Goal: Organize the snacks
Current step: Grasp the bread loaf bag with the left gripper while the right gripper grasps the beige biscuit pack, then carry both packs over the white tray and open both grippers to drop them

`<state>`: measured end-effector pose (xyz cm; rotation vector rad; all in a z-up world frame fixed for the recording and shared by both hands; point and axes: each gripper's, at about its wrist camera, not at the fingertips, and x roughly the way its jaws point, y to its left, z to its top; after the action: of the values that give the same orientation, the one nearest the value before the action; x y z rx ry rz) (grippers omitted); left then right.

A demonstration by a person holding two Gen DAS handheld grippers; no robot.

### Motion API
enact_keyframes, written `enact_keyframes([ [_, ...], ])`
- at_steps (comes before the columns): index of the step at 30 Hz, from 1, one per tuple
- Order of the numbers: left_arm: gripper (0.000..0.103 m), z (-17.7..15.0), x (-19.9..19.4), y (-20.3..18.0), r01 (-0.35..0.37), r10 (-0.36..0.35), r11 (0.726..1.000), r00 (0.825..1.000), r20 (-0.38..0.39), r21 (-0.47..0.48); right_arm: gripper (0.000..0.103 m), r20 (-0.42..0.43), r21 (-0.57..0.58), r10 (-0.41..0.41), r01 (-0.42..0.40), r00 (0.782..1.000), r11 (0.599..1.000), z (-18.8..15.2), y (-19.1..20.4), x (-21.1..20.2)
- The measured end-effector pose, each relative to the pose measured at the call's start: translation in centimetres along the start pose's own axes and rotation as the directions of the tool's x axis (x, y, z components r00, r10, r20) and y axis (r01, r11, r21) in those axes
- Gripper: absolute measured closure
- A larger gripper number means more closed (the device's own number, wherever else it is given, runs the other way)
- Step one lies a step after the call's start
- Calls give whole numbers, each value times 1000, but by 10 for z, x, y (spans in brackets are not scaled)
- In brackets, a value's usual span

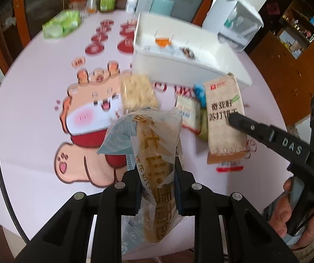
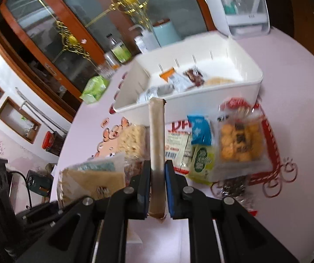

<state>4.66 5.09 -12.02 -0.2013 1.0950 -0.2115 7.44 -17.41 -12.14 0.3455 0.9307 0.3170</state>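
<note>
A clear-wrapped bread snack with brown lettering point(image 1: 157, 171) is clamped between the closed fingers of the left gripper point(image 1: 157, 188) and is held above the pale pink round tablecloth printed with a cartoon animal point(image 1: 36, 100); a flat beige cracker packet with dark characters point(image 1: 224, 118) is pinched edge-on by the right gripper point(image 2: 158, 188), whose blue-padded fingers point(image 2: 170, 188) are pressed narrowly against it, and it is raised above the loose snacks; in the left wrist view the same packet is seen face-on at the tip of the right gripper's black finger. A white rectangular plastic bin point(image 2: 189, 100) is set further back on the table, with a few small packets lying inside it; just in front of it a clear bag of round yellow biscuits point(image 2: 240, 144), a small blue sachet point(image 2: 198, 131), a green-and-yellow sachet point(image 2: 200, 157) and a block of pale dry noodles point(image 2: 132, 140) are spread on the cloth; a green tissue pack point(image 1: 61, 23) is placed near the far edge, well apart from the bin.
</note>
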Motion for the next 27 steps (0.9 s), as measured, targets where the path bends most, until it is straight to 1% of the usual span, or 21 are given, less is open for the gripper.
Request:
enact_keyframes([
  [1, 82, 2, -8, -7, -10, 10, 1000, 1000, 26, 5, 91, 10, -14, 8, -8, 1000, 1000, 3, 0, -7],
  [4, 82, 9, -25, -23, -28, 28, 1000, 997, 69, 8, 91, 43, -52, 27, -25, 999, 998, 12, -3, -27],
  [7, 82, 18, -41, -43, -45, 44, 999, 992, 122, 5, 91, 71, -82, 58, -52, 996, 995, 23, -9, -46],
  [11, 82, 30, -59, -73, -90, 86, 996, 978, 191, 11, 91, 105, -139, 87, -72, 991, 988, 42, -13, -63],
  [15, 82, 46, -73, -94, -124, 117, 992, 963, 244, 13, 91, 136, -163, 94, -71, 986, 984, 63, -17, -73],
  [19, 82, 73, -79, -110, -156, 137, 987, 952, 275, 49, 91, 190, -154, 91, -62, 978, 986, 92, -22, -77],
  [21, 82, 93, -78, -117, -173, 144, 982, 947, 286, 80, 91, 213, -144, 80, -49, 974, 988, 105, -23, -78],
  [23, 82, 114, -73, -122, -178, 140, 978, 946, 294, 108, 91, 237, -136, 59, -27, 970, 990, 121, -23, -78],
  [27, 82, 150, -64, -133, -174, 119, 972, 944, 307, 161, 91, 258, -127, 21, 13, 966, 992, 146, -23, -69],
])
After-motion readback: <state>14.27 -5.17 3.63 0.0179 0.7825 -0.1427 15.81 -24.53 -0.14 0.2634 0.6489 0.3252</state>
